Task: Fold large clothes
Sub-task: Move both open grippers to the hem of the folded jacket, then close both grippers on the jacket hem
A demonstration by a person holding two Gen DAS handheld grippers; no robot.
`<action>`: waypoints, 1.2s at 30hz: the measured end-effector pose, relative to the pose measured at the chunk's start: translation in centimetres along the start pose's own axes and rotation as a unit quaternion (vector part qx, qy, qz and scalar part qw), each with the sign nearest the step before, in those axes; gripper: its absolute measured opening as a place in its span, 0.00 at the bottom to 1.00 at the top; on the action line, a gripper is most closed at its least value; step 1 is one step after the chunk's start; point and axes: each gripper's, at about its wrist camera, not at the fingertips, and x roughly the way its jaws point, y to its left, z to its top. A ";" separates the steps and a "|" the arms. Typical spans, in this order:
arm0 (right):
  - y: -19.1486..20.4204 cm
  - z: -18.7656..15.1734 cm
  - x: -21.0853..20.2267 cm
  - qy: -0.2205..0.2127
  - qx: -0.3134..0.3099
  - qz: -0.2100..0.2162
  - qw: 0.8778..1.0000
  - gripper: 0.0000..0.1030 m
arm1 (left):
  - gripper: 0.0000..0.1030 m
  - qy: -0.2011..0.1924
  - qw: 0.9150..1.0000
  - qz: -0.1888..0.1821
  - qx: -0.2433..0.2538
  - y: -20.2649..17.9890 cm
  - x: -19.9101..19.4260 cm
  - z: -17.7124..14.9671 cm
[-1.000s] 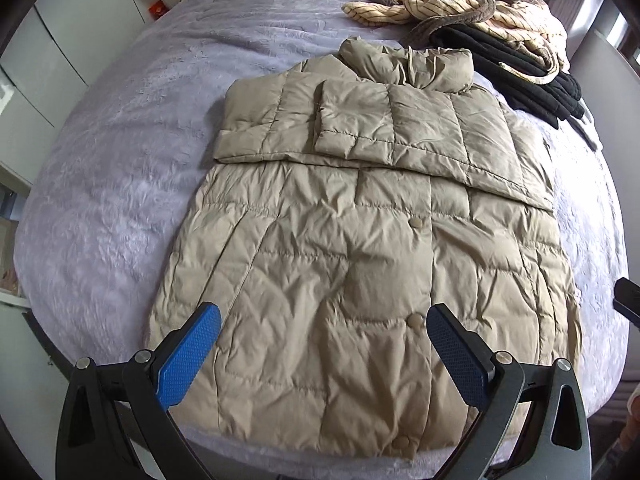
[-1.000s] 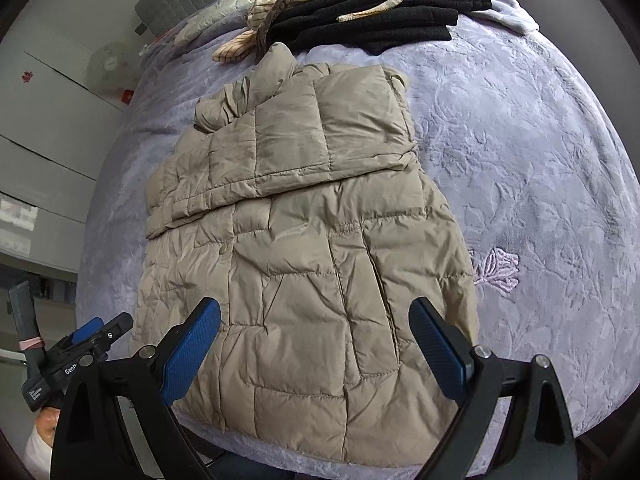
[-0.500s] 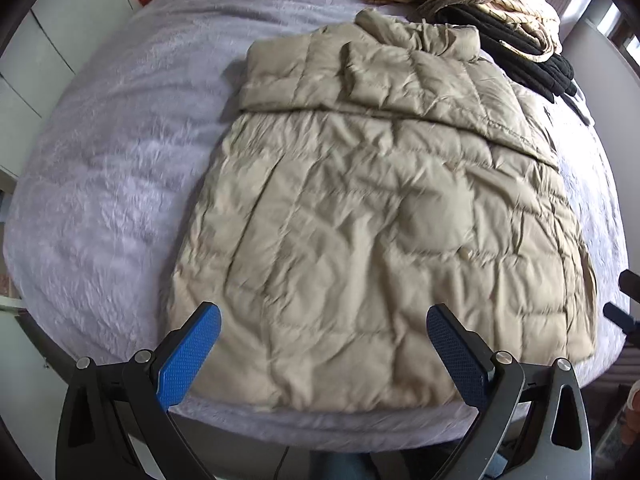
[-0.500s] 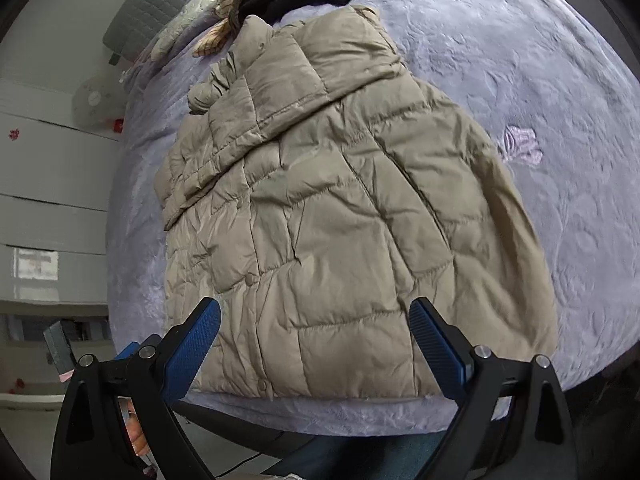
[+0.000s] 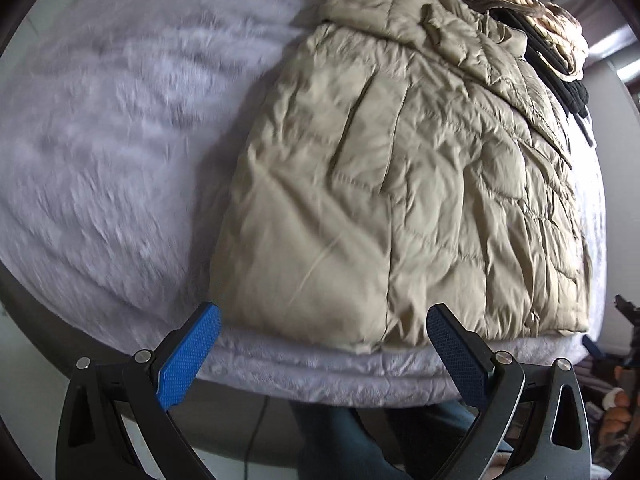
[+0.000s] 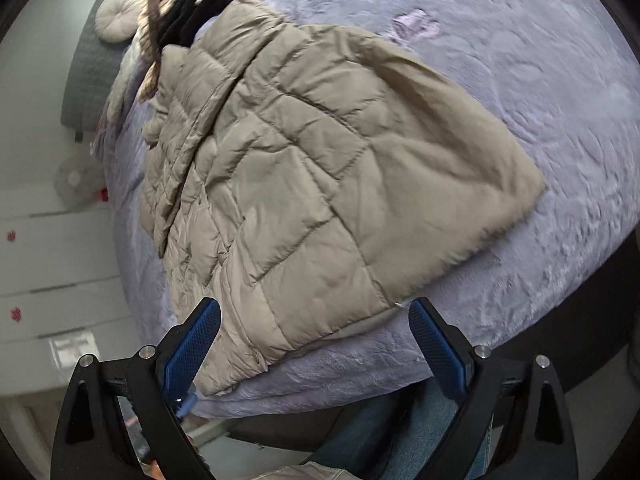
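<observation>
Nearest, the left hand-held gripper (image 5: 320, 350) hangs spread wide and empty just off the bed (image 5: 104, 152) edge, its jaws bracketing the near-left hem corner of the coat (image 5: 400, 184). The right hand-held gripper (image 6: 314, 346) is likewise spread and empty over the near-right hem. The coat lies flat on the bed, hem toward the edge, collar far. It looks light, puffy and slick, likely to spring back, so pinch deep at the hem corners. It is beige, quilted, sleeves folded across the chest. Beyond lie other clothes (image 5: 552, 56).
</observation>
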 end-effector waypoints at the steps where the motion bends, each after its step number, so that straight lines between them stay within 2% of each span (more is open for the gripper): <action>1: -0.5 0.0 0.0 -0.001 0.010 0.004 1.000 0.93 | 1.00 0.006 1.000 -0.012 -0.005 0.2 0.3 -0.2; 3: -1.5 0.0 0.2 -0.001 0.027 0.013 1.000 0.92 | 1.00 0.023 0.998 -0.051 -0.018 0.7 1.2 -0.6; 5: -2.5 0.0 0.4 0.000 0.044 0.015 0.999 0.87 | 1.00 0.045 0.994 -0.093 -0.033 1.0 2.3 -0.8; 8: -3.9 0.1 0.7 -0.002 0.067 0.017 0.998 0.83 | 1.00 0.058 0.988 -0.137 -0.046 0.9 3.8 -0.9; 15: -5.7 0.9 2.0 -0.017 0.104 0.057 0.993 0.83 | 1.00 0.040 0.982 -0.171 -0.064 -0.1 5.0 0.7; 21: -5.9 1.8 3.2 -0.029 0.132 0.086 0.987 0.83 | 1.00 0.041 0.982 -0.177 -0.054 -0.7 5.5 2.0; 23: -6.0 2.0 3.4 -0.031 0.141 0.091 0.985 0.77 | 0.98 0.039 0.982 -0.177 -0.048 -0.9 5.5 2.0; 24: -6.0 2.0 3.5 -0.031 0.143 0.093 0.985 0.74 | 0.87 0.037 0.983 -0.176 -0.047 -0.9 5.4 2.0; 25: -6.1 2.1 3.6 -0.029 0.146 0.093 0.984 0.68 | 0.66 0.036 0.983 -0.175 -0.045 -0.9 5.4 2.1; 26: -6.2 2.1 3.6 -0.027 0.149 0.091 0.984 0.54 | 0.52 0.038 0.983 -0.174 -0.046 -0.7 5.5 2.1; 27: -6.3 2.2 3.7 -0.024 0.153 0.089 0.984 0.44 | 0.24 0.042 0.982 -0.179 -0.049 -0.7 5.6 2.2; 28: -6.4 2.2 3.8 -0.021 0.154 0.091 0.984 0.18 | 0.16 0.048 0.977 -0.198 -0.056 -0.5 5.7 2.4; 29: -6.4 2.4 3.8 -0.020 0.155 0.096 0.983 0.13 | 0.15 0.043 0.976 -0.203 -0.061 -0.5 5.4 2.5; 31: -5.6 2.8 3.4 -0.018 0.141 0.103 0.985 0.09 | 0.15 0.016 0.978 -0.203 -0.051 -1.0 3.6 3.0; 36: -0.8 5.4 1.5 -0.014 0.051 0.103 0.993 0.08 | 0.15 -0.045 0.974 -0.217 -0.043 -2.3 -1.6 5.9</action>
